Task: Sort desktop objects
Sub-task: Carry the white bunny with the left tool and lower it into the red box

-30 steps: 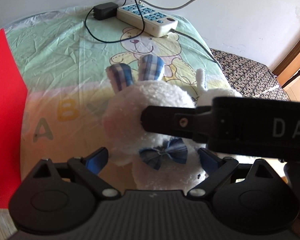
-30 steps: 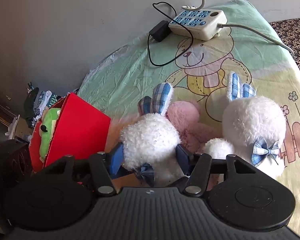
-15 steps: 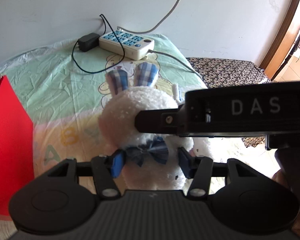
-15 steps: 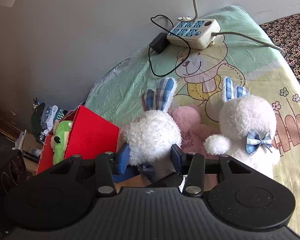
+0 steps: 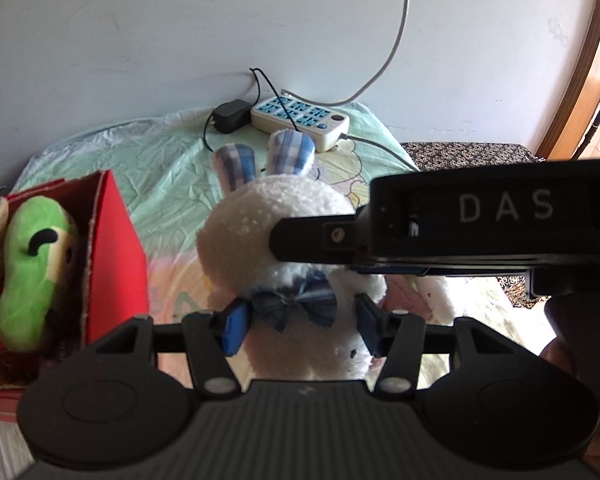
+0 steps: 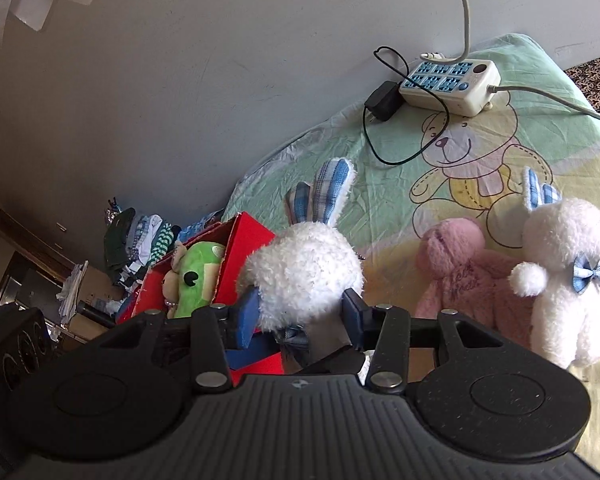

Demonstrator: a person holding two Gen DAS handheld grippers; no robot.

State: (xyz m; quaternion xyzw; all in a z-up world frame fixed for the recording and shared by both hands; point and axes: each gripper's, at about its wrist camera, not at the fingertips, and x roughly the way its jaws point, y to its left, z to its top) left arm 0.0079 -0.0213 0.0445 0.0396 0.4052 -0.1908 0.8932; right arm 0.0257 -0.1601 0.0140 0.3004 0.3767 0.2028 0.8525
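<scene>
Bunny [image 6: 304, 272], clamped by both left gripper [image 5: 298, 326] & right gripper [image 6: 300, 316], now lifted vs 1 s ago, red box [image 6: 248, 240] at frame left w/ green toy inside, drop prob next.

Left wrist view: you look level along the left tool [image 5: 298, 326], close on the white plush rabbit [image 5: 260, 232], facing the wall.
Right wrist view: you look down along the right tool [image 6: 300, 316], tilted, near the same white plush rabbit [image 6: 304, 272].
Shared: both views catch the rabbit, red box [image 5: 118, 240] [image 6: 246, 236], green plush toy [image 5: 32, 264] [image 6: 196, 280], power strip [image 5: 300, 118] [image 6: 448, 84] and bear-print sheet [image 5: 172, 176] [image 6: 480, 148].
Cross view: your right tool's arm [image 5: 460, 224] crosses the left view.
</scene>
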